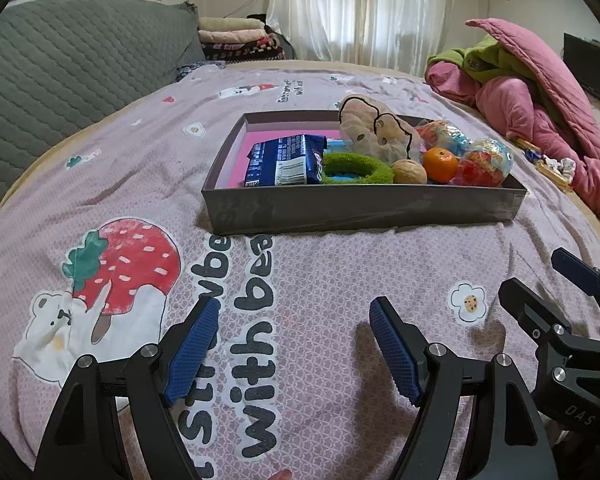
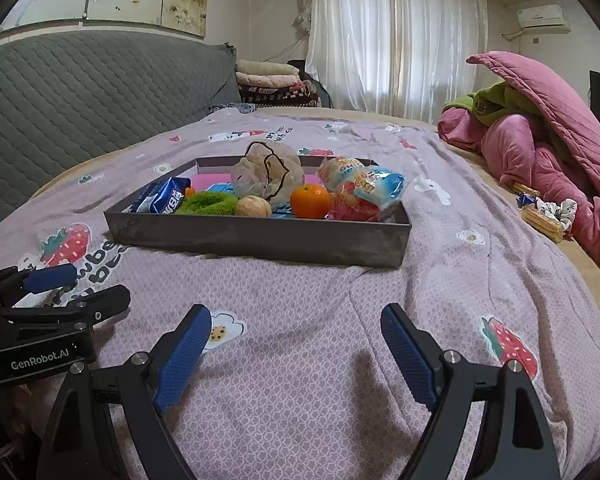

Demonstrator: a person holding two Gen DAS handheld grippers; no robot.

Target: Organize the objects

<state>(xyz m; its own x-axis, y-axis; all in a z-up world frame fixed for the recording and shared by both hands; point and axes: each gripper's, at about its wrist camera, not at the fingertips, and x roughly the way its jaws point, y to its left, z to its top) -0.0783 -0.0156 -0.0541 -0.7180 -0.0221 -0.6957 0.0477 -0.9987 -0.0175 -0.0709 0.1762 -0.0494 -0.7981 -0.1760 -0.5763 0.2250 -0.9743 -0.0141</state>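
A grey shallow box [image 1: 360,206] [image 2: 260,236] sits on the bed. It holds a blue cookie pack [image 1: 286,160] [image 2: 162,196], a green ring [image 1: 358,166] [image 2: 206,204], a walnut [image 1: 409,172] [image 2: 253,207], an orange [image 1: 441,165] [image 2: 309,201], wrapped snack bags [image 1: 482,162] [image 2: 364,192] and a sheer scrunchie [image 1: 376,132] [image 2: 268,176]. My left gripper [image 1: 294,346] is open and empty, low over the bedsheet in front of the box. My right gripper [image 2: 296,354] is open and empty beside it, also short of the box.
A pink and green quilt pile [image 2: 540,140] lies at the right. A wrapped biscuit pack [image 2: 542,218] and a patterned scrunchie [image 2: 560,208] lie beside it on the bed. A grey quilted headboard [image 1: 72,64] stands at the left.
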